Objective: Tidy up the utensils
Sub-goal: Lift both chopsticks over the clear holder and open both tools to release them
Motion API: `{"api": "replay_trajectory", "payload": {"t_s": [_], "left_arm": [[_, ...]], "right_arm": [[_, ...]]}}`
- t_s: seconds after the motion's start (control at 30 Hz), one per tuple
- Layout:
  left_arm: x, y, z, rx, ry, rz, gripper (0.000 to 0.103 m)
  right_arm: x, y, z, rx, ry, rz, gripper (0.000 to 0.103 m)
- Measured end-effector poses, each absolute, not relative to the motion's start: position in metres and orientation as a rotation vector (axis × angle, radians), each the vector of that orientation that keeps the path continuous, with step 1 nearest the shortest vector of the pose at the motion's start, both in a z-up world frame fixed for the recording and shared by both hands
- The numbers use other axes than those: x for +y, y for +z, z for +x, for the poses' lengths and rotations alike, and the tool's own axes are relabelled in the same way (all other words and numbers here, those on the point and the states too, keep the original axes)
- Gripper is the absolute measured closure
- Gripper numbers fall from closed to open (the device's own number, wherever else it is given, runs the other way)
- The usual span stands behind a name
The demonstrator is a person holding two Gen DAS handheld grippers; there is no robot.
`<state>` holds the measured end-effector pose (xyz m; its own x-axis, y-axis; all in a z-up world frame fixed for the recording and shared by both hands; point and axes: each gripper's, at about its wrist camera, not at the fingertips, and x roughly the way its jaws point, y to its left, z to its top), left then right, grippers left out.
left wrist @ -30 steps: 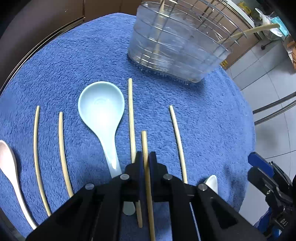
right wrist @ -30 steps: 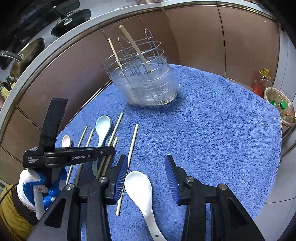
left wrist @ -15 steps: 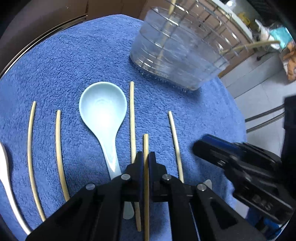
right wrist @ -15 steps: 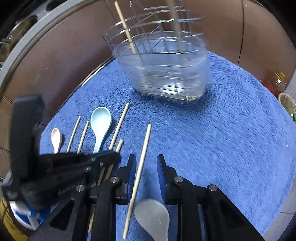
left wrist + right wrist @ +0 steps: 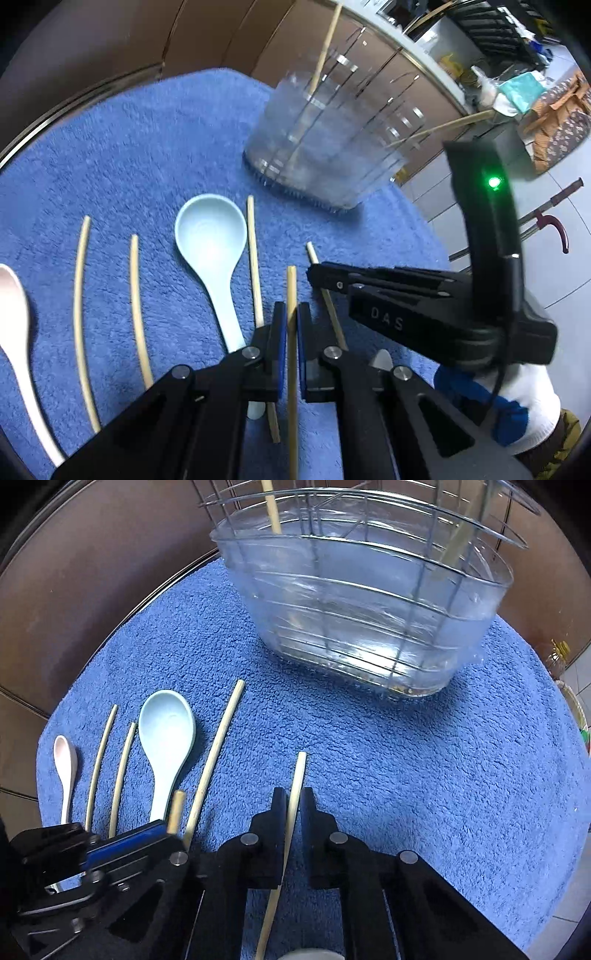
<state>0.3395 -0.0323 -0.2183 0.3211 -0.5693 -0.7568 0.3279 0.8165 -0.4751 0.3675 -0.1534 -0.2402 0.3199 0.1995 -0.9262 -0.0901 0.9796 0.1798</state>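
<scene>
My left gripper [image 5: 291, 314] is shut on a wooden chopstick [image 5: 291, 291], just above the blue towel [image 5: 147, 147]. My right gripper [image 5: 293, 799] is shut on another chopstick [image 5: 297, 782]; it also shows from the side in the left wrist view [image 5: 314, 271]. A light blue spoon [image 5: 212, 236] lies on the towel with three more loose chopsticks [image 5: 253, 251] and a pink spoon [image 5: 11, 302] to its left. The clear utensil holder with a wire rack [image 5: 362, 602] stands ahead and holds two chopsticks [image 5: 271, 513].
A white spoon [image 5: 382, 360] lies behind my left fingers on the right. Brown cabinet fronts [image 5: 92, 572] run behind the towel. The towel's right edge [image 5: 569, 775] drops to a tiled floor with clutter beyond.
My right gripper moved left and forward over the chopstick beside the white spoon and shut on it. My left gripper stayed shut on its chopstick and tilted up slightly toward the holder.
</scene>
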Motion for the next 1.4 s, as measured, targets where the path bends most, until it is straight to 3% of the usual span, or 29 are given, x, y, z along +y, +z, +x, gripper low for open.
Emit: {"api": "replay_trajectory", "payload": {"t_s": [0.83, 1.4], "left_arm": [[-0.021, -0.089, 0.232, 0.681, -0.531, -0.201, 0.099], [-0.048, 0.043, 0.345, 0.311, -0.489, -0.226, 0.099]], "right_arm": [[-0.216, -0.105, 0.214, 0.703, 0.280, 0.277, 0.097], [-0.229, 0.035, 0.282, 0.185, 0.291, 0.248, 0.097]]}}
